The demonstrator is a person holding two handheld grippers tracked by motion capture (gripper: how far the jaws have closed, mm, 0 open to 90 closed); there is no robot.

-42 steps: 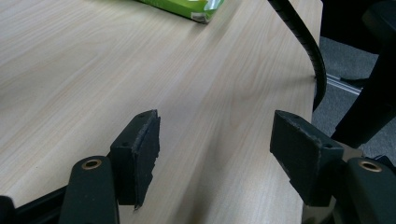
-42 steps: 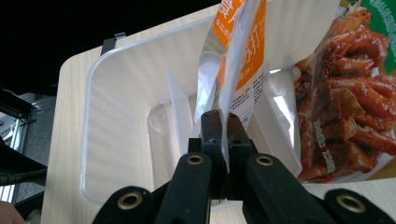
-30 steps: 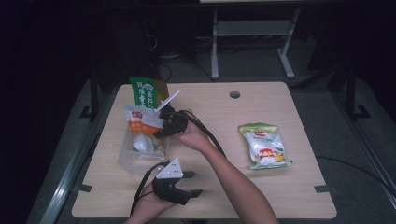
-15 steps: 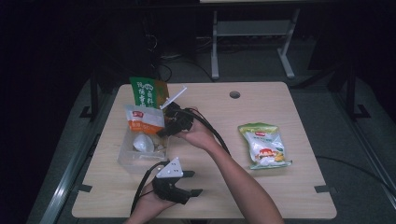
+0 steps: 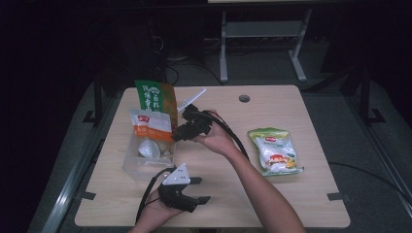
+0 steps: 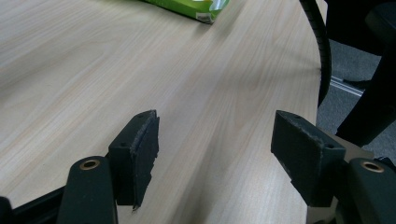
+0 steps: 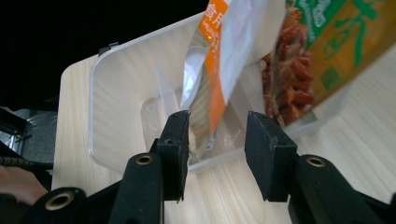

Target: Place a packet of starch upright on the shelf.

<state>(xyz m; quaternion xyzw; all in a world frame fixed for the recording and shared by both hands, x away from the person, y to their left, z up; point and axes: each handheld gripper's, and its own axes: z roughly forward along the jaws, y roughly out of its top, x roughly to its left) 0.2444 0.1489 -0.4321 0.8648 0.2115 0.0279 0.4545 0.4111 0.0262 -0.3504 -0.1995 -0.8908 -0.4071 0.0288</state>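
Note:
A clear plastic bin (image 5: 132, 167) stands at the table's left. An orange and white snack bag (image 5: 148, 124) leans upright in it, with a green and orange bag (image 5: 154, 94) behind. My right gripper (image 5: 177, 135) is held just right of the bin, pointing at it. In the right gripper view its jaws (image 7: 217, 140) are open in front of the bin's wall (image 7: 107, 60), level with the lower edge of the orange and white bag (image 7: 224, 51). My left gripper (image 5: 201, 190) rests open near the front edge, jaws (image 6: 219, 144) over bare wood.
A green and white snack bag (image 5: 273, 151) lies flat on the right half of the table; its corner (image 6: 196, 7) shows far off in the left gripper view. A round cable hole (image 5: 244, 98) sits near the back edge. Black cables trail from both grippers.
My right gripper has shifted a little to the right, away from the bin. The left gripper and the bags have stayed where they were.

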